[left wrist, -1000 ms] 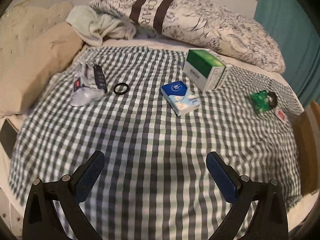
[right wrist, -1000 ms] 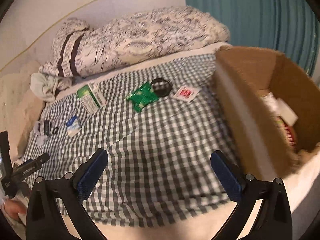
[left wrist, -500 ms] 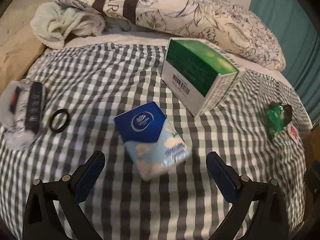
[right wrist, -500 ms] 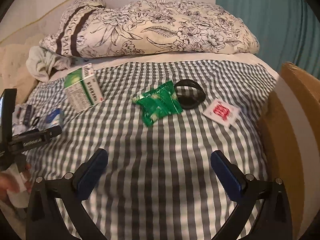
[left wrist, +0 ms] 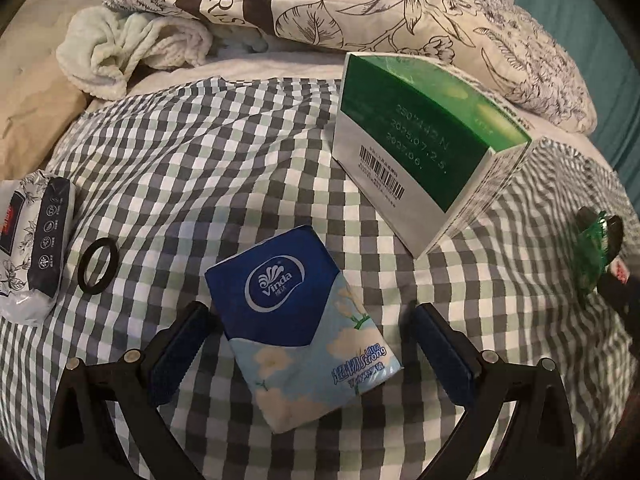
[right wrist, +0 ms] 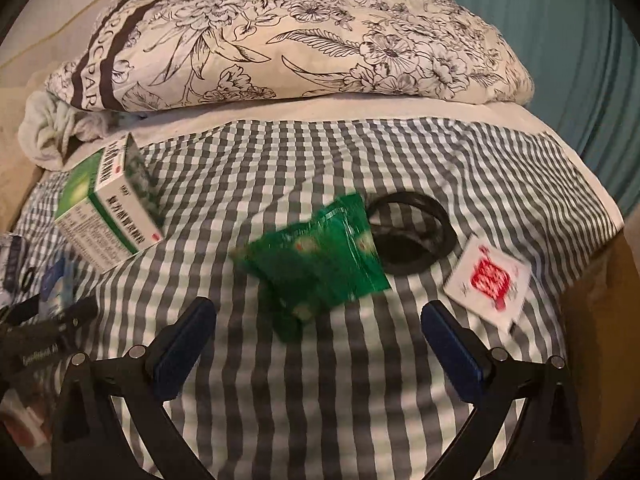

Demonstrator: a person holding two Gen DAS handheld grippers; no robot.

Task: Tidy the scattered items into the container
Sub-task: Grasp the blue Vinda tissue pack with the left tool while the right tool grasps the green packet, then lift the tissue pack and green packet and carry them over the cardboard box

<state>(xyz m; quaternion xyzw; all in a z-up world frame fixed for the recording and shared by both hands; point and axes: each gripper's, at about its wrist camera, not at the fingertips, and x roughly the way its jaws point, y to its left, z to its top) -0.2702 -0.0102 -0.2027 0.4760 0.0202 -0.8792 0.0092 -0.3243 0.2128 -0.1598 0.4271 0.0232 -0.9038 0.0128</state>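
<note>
A blue Vinda tissue pack (left wrist: 300, 324) lies on the checked cloth between the open fingers of my left gripper (left wrist: 308, 344), which is not closed on it. Behind it stands a green and white box (left wrist: 424, 152), also in the right wrist view (right wrist: 108, 208). A black ring (left wrist: 97, 260) and a floral wipes pack (left wrist: 30, 240) lie at the left. My right gripper (right wrist: 320, 344) is open just short of a green packet (right wrist: 320, 264). A black round lid (right wrist: 412, 236) and a white sachet with red print (right wrist: 490, 278) lie beside the packet.
A floral pillow (right wrist: 288, 36) and a pale towel (left wrist: 132, 44) lie at the back of the bed. A teal curtain (right wrist: 560, 40) hangs at the right. The brown cardboard box edge (right wrist: 600, 320) shows at the right rim. The left gripper shows at the left edge (right wrist: 40, 344).
Both grippers have moved forward and down towards the bed. The tissue pack now sits between the left fingers. The green packet is now close in front of the right gripper, and the cardboard box has slid almost out of view.
</note>
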